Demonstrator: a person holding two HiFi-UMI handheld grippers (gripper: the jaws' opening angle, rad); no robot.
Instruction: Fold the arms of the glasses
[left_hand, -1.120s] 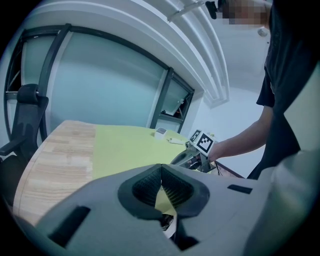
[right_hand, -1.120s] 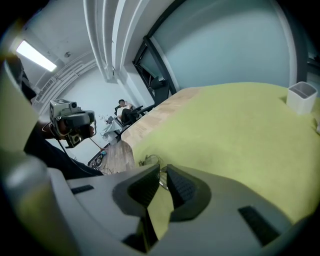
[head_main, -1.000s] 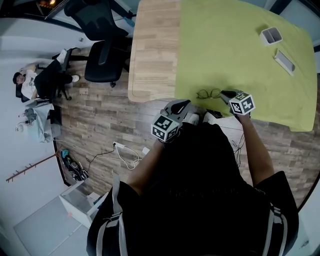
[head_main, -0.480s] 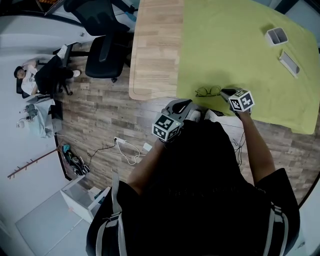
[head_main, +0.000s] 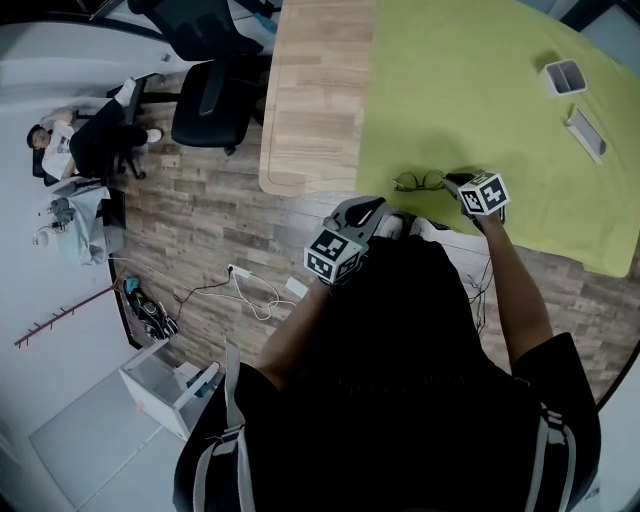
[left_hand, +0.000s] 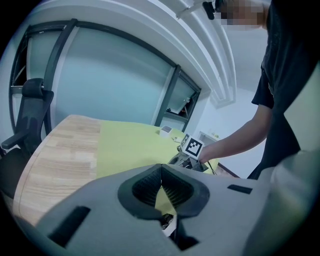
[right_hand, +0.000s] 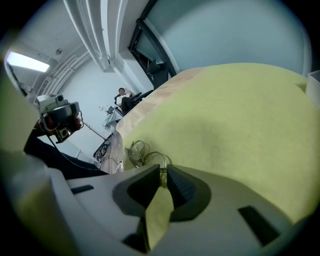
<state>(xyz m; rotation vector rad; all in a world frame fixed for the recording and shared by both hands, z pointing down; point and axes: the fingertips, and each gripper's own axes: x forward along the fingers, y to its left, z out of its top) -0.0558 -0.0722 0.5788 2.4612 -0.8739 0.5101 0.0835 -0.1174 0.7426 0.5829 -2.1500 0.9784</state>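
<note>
The wooden table (head_main: 310, 100) filled the upper half of the head view, with a green mat (head_main: 470, 90) over its right part. Off its left edge, at about ten o'clock from me, stood a black office chair (head_main: 210, 95), and farther round at nine o'clock a seated person (head_main: 75, 150). A white drawer unit (head_main: 165, 395) sat on the floor at eight o'clock, with a white cable (head_main: 245, 290) beside it.

My left gripper (head_main: 375, 205) hung off the table's near edge at twelve o'clock. Its own view showed the jaws together at the tips with nothing held, and my right gripper's marker cube (left_hand: 192, 146) beyond them.

My right gripper (head_main: 450, 183) lay on the mat at one o'clock. A grey case (head_main: 586, 133) and a white box (head_main: 563, 76) sat well apart at two o'clock.

The glasses (head_main: 418, 182) lay near the mat's near edge, touching the right gripper's tips. Only the right gripper view showed the jaws nearly together, pinched on the frame's thin end.
</note>
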